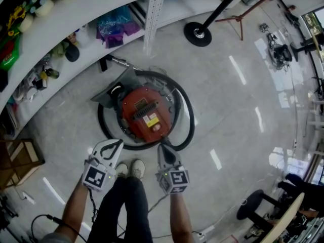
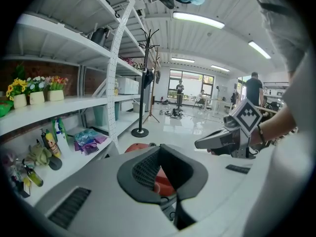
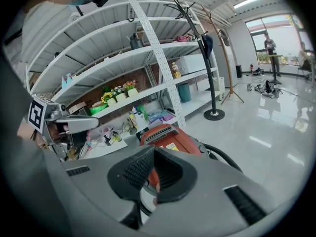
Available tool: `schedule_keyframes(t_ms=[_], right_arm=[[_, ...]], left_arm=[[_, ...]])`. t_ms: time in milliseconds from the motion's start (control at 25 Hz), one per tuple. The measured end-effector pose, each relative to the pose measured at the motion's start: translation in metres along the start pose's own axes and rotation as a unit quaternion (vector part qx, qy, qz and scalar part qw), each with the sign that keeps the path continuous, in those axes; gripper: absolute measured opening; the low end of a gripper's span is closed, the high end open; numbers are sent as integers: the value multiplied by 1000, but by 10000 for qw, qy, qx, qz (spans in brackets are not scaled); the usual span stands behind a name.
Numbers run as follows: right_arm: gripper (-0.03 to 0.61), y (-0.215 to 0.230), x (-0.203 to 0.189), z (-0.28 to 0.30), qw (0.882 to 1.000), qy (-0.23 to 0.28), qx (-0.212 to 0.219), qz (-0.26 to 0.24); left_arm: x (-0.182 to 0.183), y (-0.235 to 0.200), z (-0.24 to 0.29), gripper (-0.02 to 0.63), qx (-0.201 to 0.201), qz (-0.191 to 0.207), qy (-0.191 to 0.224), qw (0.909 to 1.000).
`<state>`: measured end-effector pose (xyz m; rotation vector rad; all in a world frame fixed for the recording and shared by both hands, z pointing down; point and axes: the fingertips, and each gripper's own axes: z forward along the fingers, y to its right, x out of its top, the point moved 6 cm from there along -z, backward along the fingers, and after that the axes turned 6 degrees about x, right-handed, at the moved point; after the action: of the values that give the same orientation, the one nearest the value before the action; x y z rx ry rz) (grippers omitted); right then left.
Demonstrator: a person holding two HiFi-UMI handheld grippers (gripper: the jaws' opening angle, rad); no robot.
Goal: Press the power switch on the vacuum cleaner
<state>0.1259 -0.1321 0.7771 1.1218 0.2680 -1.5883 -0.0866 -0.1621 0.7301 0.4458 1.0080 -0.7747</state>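
2 grippers, 1 vacuum cleaner, nothing clamped.

Head view – target: red vacuum cleaner (image 1: 144,113) on the floor, in front of the white shelf (image 1: 91,14), ringed by its black hose (image 1: 188,116).
Head view – button: round pale button (image 1: 157,127) on the red top, on the side nearest the person; can't confirm it's the switch.
Head view – left gripper (image 1: 116,145): over the near edge of the hose loop, tips pointing at the vacuum body, short of it.
Head view – right gripper (image 1: 163,149): beside it, also at the near hose edge, closest to the button.
Head view – person: 2 shoes (image 1: 130,169) just behind both tools.

Left gripper view – left gripper (image 2: 160,148): tips meet, narrow hollow between pads, red vacuum cleaner (image 2: 162,181) seen through it, not gripped.
Left gripper view – neighbour: right gripper (image 2: 200,143) level at the right.

Right gripper view – right gripper (image 3: 154,149): same, tips together, hollow empty.
Right gripper view – target: vacuum cleaner (image 3: 170,139) just beyond the tips, hose (image 3: 223,158) to its right.
Right gripper view – neighbour: left gripper (image 3: 91,124) at the left.
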Motion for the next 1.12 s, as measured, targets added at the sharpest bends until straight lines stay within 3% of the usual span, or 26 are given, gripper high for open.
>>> schedule_keyframes(t_ms=[1120], right_arm=[[12,30,-32,77,9991,-416,-44,-7]], left_arm=[[-7,5,-6,8,-78,-90,-62,9999]])
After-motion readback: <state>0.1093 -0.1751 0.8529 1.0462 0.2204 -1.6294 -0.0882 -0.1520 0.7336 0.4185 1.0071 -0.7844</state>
